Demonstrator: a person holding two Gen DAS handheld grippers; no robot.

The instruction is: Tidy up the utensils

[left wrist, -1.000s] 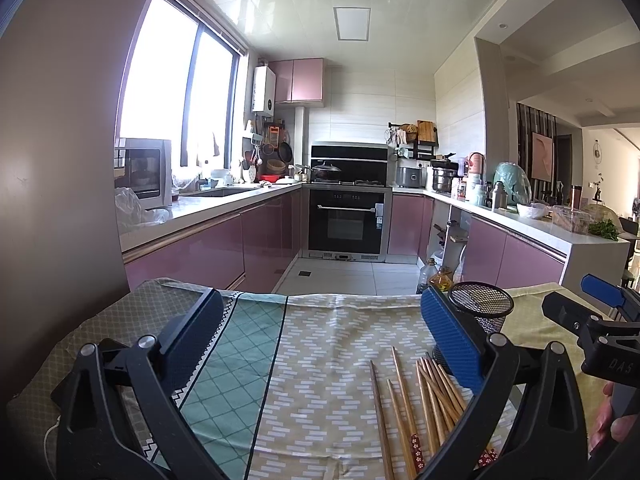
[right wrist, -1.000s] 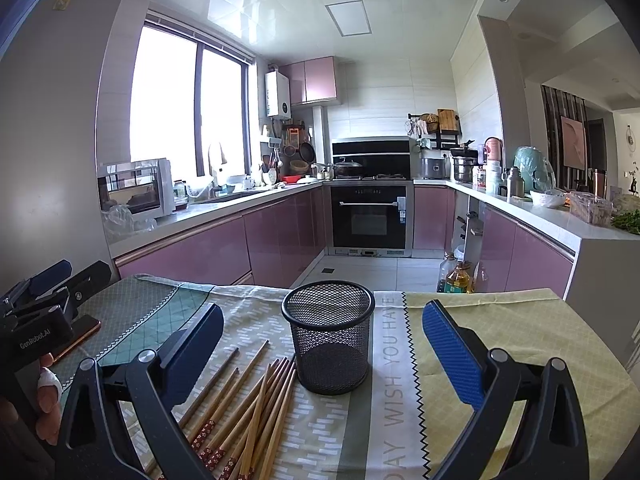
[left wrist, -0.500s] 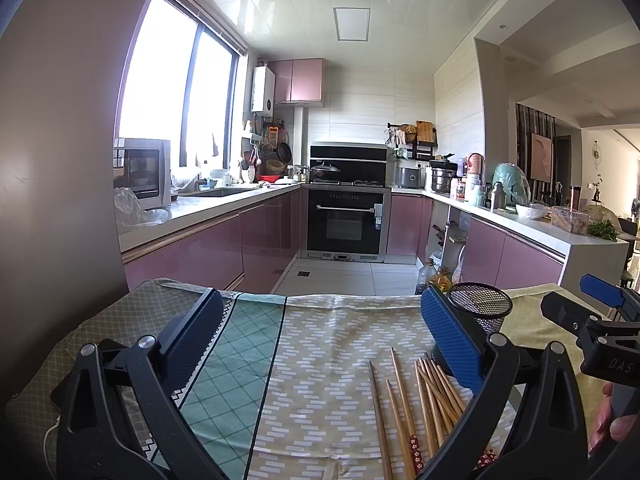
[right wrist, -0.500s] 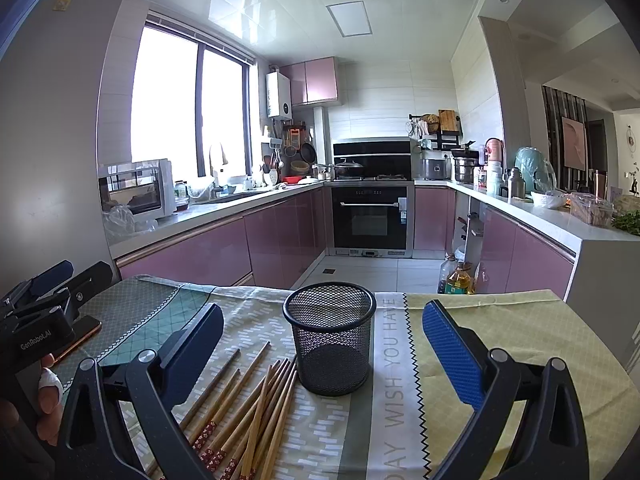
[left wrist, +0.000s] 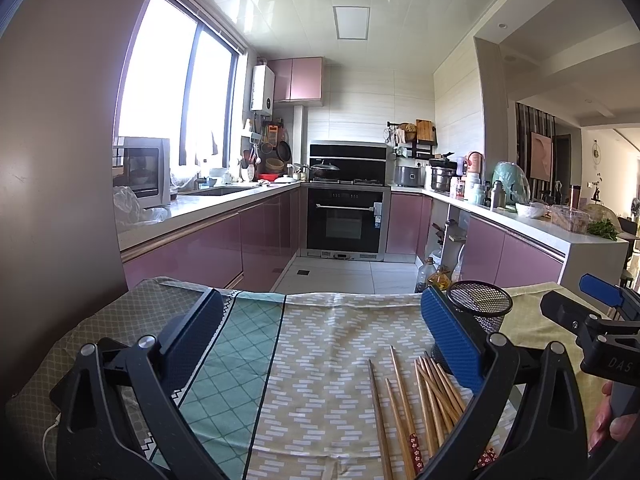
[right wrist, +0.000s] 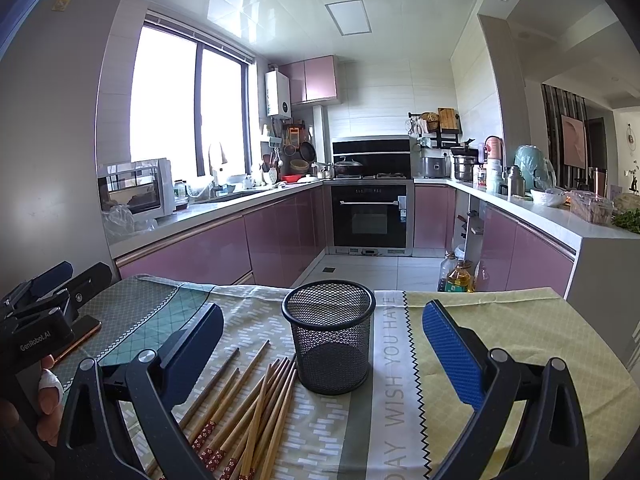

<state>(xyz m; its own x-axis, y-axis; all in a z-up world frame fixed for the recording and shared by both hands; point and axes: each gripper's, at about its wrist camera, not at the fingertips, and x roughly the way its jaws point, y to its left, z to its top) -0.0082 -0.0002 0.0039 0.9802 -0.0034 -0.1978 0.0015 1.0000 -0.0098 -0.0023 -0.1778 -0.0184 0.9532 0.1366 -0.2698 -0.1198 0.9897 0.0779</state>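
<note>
While both our grippers hang above the patterned tablecloth (right wrist: 500, 320), neither has anything between its fingers: our left gripper (left wrist: 320, 340) stands with jaws spread wide over the teal and beige bands, and our right gripper (right wrist: 324, 344) is just as wide, framing the mesh cup (right wrist: 330, 340). That cup stands upright on the cloth, near its far edge, with bare cloth behind it and to its right. Our chopsticks (right wrist: 248, 400) lie in a loose fan flat on the cloth just left of the cup, the tips of several touching or almost touching its base, the patterned ends toward us. From the left wrist view the chopsticks (left wrist: 412, 404) sit low and right, partly under the right-hand finger. We see a phone (right wrist: 78, 338) near the cloth's left edge, beneath our left gripper's body.
</note>
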